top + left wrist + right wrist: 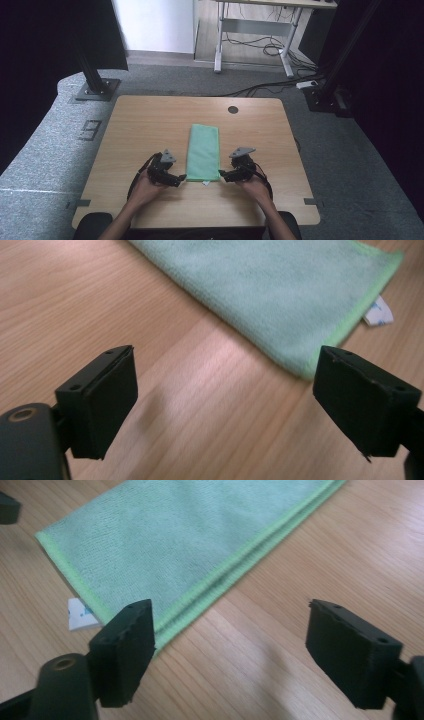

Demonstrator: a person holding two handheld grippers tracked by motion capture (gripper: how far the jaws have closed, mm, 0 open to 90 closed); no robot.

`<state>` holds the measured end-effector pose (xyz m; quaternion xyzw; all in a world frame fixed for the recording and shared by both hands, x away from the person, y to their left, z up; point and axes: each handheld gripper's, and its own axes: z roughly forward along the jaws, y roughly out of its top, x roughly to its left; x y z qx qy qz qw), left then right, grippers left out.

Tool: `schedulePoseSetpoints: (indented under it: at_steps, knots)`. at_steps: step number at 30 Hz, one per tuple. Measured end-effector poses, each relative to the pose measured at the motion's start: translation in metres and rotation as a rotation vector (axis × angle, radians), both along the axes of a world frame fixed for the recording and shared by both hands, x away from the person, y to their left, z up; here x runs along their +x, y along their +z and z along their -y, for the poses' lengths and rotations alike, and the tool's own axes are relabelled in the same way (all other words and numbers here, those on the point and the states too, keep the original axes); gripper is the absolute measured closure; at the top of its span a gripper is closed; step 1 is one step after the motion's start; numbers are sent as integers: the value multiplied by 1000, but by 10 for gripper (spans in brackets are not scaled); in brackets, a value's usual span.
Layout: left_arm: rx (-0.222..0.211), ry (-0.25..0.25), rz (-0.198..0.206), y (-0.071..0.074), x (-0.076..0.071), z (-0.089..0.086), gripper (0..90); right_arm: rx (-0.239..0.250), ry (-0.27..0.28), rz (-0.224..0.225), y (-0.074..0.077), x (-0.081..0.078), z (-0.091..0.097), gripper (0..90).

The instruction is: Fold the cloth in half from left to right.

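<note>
A mint-green cloth [203,152], folded into a long strip, lies flat in the middle of the wooden table [145,125]. A small white label [205,183] pokes out from under its near edge. My left gripper [181,178] sits low at the cloth's near left corner, jaws open over bare wood. In the left gripper view the cloth [280,285] ends just past the left gripper [225,360], with the label [378,312] beside it. My right gripper [222,174] is at the near right corner, open. In the right gripper view the cloth [175,535] and label [80,614] lie just ahead of the right gripper [230,610].
A round cable hole [233,109] sits near the table's far edge. Bare wood spreads to both sides of the cloth. Beyond the table are grey carpet, black frame posts [92,75] and a white desk frame [218,45] with cables on the floor.
</note>
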<state>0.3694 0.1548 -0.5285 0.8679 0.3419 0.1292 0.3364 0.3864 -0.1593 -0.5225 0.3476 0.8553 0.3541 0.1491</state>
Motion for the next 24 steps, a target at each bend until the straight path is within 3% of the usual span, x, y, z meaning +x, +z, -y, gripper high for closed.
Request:
schedulePoseSetpoints:
  at_steps: [7,11,17,24]
  knots:
    - [21,31,1,-2,-8,-21,47,0,-21,-16,-3,-7,16,120]
    - [30,42,2,-5,-9,-28,18,-16,-39,-25,-9,-9,22,22]
    - [49,55,8,-12,-7,-32,0,-19,-66,-33,-18,-9,27,0]
    - [25,67,-7,-19,-3,-35,0,-20,-78,-38,-28,-8,31,0]
